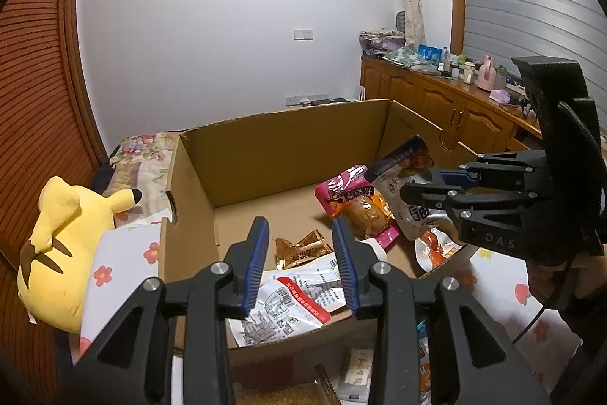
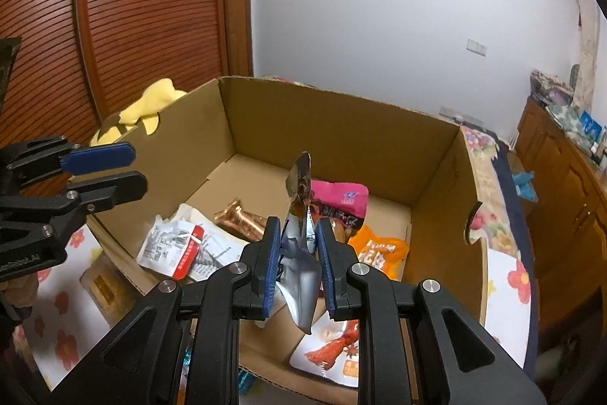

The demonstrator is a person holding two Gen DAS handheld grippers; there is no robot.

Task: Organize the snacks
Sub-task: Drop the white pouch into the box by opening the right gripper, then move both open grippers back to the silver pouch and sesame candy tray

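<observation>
An open cardboard box [image 1: 284, 154] [image 2: 341, 139] stands on a floral cloth with several snack packets in it: a white printed packet [image 1: 288, 306] [image 2: 170, 245], a copper foil one [image 1: 301, 247] [image 2: 242, 219], a pink one [image 1: 347, 192] [image 2: 337, 200] and an orange one [image 2: 379, 249]. My right gripper [image 2: 299, 226] [image 1: 417, 185] is shut on a silver and dark-blue pouch [image 2: 299, 253] [image 1: 402, 162], held upright over the box's right side. Over the box's near-left edge my left gripper [image 1: 300, 226] [image 2: 134, 169] has its jaws apart, with nothing between them.
A yellow plush toy [image 1: 60, 234] [image 2: 151, 101] lies against the box's left wall. More snack packs [image 1: 356, 378] [image 2: 98, 283] sit on the cloth in front of the box. A wooden cabinet [image 1: 436, 101] crowded with items runs along the right, and slatted wooden doors [image 2: 151, 6] on the left.
</observation>
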